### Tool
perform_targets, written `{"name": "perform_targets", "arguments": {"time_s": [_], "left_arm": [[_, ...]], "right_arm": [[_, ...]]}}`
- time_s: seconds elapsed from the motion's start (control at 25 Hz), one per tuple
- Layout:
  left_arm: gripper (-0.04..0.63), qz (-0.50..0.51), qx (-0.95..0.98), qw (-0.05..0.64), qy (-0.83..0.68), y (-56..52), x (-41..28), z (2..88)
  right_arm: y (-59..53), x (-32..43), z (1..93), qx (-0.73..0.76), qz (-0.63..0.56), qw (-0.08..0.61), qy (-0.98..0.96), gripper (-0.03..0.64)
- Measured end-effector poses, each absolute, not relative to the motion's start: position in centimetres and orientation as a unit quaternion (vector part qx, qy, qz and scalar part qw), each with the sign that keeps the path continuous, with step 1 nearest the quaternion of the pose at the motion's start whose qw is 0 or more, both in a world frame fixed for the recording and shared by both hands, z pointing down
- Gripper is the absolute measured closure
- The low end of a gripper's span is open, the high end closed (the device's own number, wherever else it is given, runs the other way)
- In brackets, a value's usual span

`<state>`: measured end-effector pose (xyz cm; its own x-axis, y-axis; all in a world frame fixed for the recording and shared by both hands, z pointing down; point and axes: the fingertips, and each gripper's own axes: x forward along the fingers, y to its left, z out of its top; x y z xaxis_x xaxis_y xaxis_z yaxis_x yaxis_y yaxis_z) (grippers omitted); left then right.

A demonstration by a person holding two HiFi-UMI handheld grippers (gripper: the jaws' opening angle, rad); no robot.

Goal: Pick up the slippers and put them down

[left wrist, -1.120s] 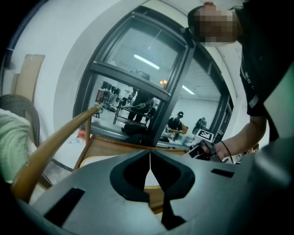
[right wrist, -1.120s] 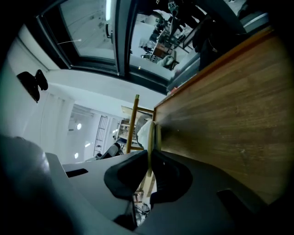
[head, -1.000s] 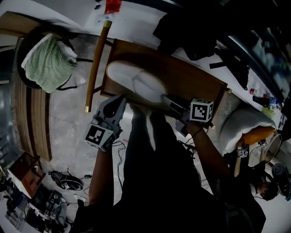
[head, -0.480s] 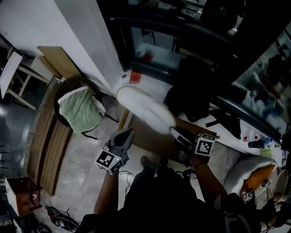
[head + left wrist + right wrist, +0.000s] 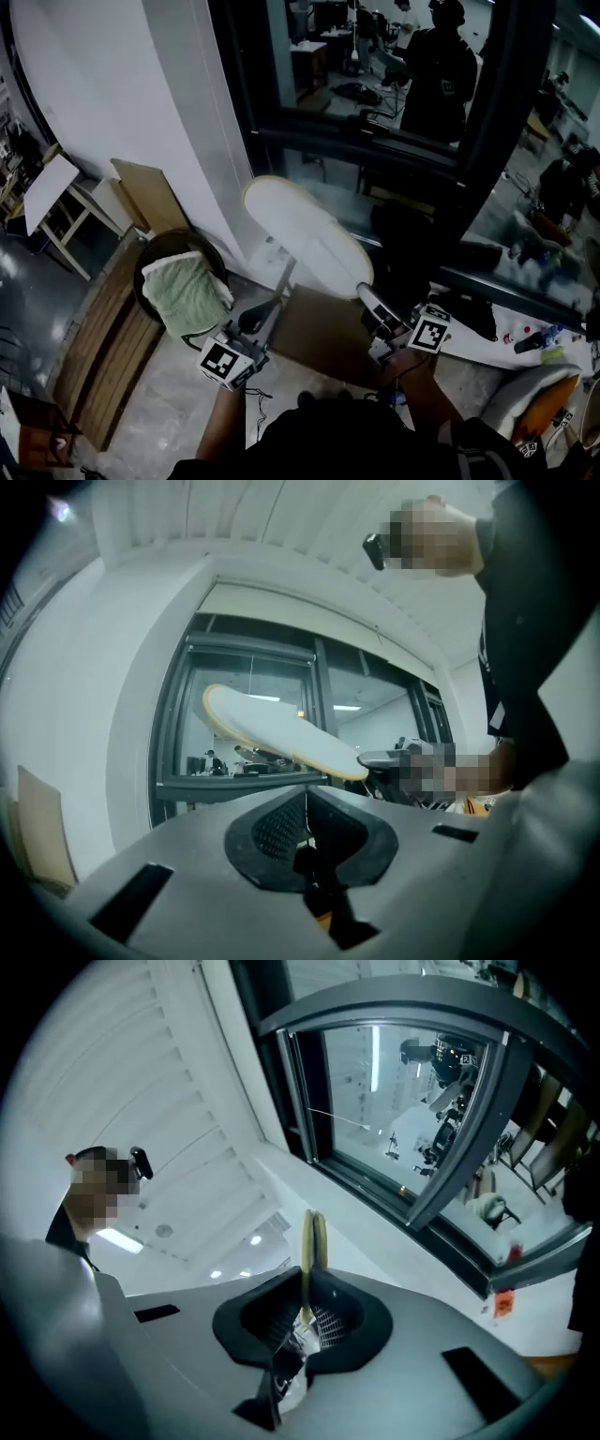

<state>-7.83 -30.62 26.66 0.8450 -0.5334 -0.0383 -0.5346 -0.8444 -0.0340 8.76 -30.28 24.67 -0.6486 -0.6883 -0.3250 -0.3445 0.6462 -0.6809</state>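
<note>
The slippers (image 5: 305, 236) are judged to be mid-carry, so the put-down is best prepared with care. The left gripper (image 5: 272, 314) is best kept clear at the side. The pair is best lowered level over a bare spot and let go only once it rests, since a pinch at one end leaves the long free end liable to swing.

The left gripper's jaws are seen pressed together on nothing. The slippers are held aloft before the dark window frame (image 5: 356, 141), above a brown board (image 5: 319, 333). The right gripper (image 5: 364, 292) is nearly closed, with the thin end of the pair pinched between its jaws, two layers seen edge-on.
</note>
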Motion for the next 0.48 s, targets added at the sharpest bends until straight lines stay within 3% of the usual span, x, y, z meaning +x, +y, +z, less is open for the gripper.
{"name": "perform_targets", "arguments": {"time_s": [0.48], "left_arm": [[0.583,0.016,-0.96,0.037,0.278,-30.9,-8.9,26.0]], "right_arm": [[-30.0,8.9,22.7,-0.302,-0.257,0.309,0.864,0.577]]}}
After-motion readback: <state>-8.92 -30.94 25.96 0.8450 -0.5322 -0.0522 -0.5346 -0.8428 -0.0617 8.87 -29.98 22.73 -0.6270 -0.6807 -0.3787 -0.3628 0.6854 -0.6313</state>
